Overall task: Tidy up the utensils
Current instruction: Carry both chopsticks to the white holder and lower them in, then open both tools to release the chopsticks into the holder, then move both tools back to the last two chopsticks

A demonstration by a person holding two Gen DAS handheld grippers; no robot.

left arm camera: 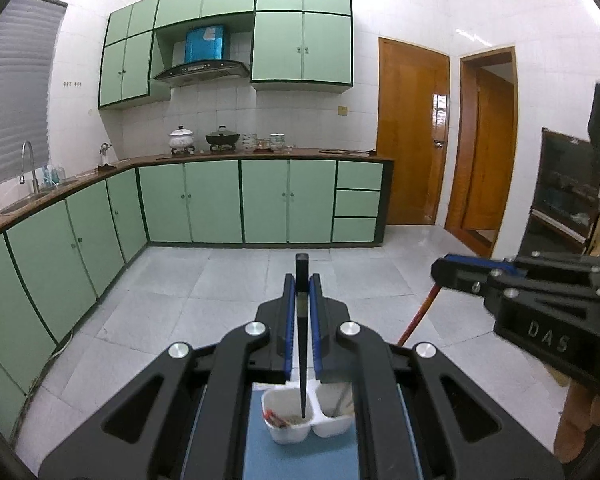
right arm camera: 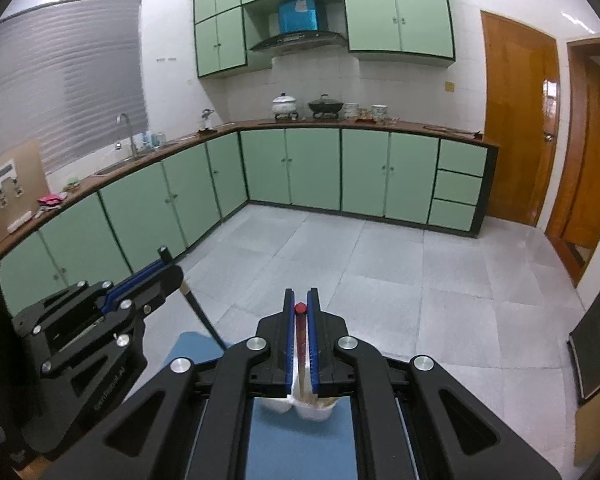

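Note:
My left gripper [left arm camera: 302, 284] is shut on a black chopstick [left arm camera: 302, 344] held upright, its tip down in the left compartment of a white two-compartment holder [left arm camera: 292, 434] on a blue mat [left arm camera: 300, 460]. That compartment holds several reddish utensils. My right gripper [right arm camera: 300, 300] is shut on a red-topped chopstick [right arm camera: 300, 330] that points down toward the holder [right arm camera: 312, 412]. The right gripper also shows in the left wrist view [left arm camera: 440, 270], with the red chopstick [left arm camera: 416, 316] hanging below it. The left gripper shows in the right wrist view [right arm camera: 168, 266] with the black chopstick [right arm camera: 204, 316].
Green kitchen cabinets [left arm camera: 240, 200] and a counter with pots [left arm camera: 220, 138] stand across the tiled floor [left arm camera: 220, 288]. A sink with a tap [left arm camera: 28, 168] is at the left. Wooden doors [left arm camera: 412, 132] are at the right. A dark cabinet [left arm camera: 564, 184] stands at the far right.

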